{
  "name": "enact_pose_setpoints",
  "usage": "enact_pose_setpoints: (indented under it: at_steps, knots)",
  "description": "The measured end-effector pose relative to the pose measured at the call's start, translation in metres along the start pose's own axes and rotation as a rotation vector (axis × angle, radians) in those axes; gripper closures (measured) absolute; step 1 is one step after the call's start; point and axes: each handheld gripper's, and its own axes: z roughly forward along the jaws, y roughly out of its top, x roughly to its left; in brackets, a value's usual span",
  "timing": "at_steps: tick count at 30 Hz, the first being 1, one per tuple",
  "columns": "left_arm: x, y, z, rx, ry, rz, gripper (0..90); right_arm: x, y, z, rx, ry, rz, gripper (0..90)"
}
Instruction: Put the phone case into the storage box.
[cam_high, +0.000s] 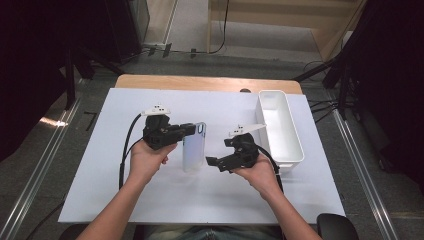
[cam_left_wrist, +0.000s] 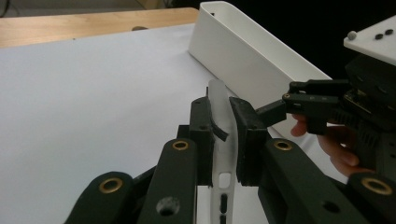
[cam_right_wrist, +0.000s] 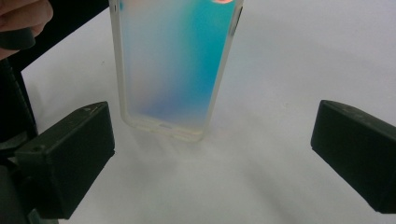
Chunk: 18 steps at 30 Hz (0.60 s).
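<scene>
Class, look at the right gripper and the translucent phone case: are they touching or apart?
Apart. In the right gripper view the right gripper has its jaws spread wide, and white table shows between each jaw and the phone case, which hangs ahead of them.

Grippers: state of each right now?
Left gripper: shut on the phone case, gripping its edge.
Right gripper: open, nothing between its jaws; the case hangs just ahead of them.

Grey floor (cam_high: 200, 60), wooden table (cam_high: 200, 82), dark surroundings.

Black tools (cam_high: 192, 129), brass rivets, white plates, black cables.
</scene>
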Motion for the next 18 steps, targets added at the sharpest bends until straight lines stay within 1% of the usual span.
enact_pose_setpoints:
  at_steps: [2, 4, 8, 13, 14, 18]
  knots:
    - [-0.003, -0.001, 0.000, -0.013, 0.036, -0.007, 79.6, 0.001, 0.000, 0.000, -0.009, -0.015, 0.003, 0.0]
    - [-0.006, -0.002, 0.000, -0.029, 0.063, -0.012, 79.6, 0.002, 0.000, 0.001, -0.020, -0.027, 0.006, 0.0]
    - [-0.008, -0.005, 0.000, -0.058, 0.084, -0.031, 79.6, 0.007, 0.001, 0.001, -0.049, -0.063, 0.008, 0.0]
    - [-0.010, -0.006, 0.001, -0.069, 0.107, -0.058, 79.6, 0.012, 0.003, 0.003, -0.089, -0.115, 0.019, 0.0]
    - [-0.010, -0.006, 0.001, -0.073, 0.109, -0.070, 79.6, 0.013, 0.003, 0.003, -0.097, -0.121, 0.024, 0.0]
    - [-0.011, -0.008, 0.002, -0.084, 0.119, -0.091, 79.6, 0.016, 0.005, 0.004, -0.130, -0.131, 0.044, 0.0]
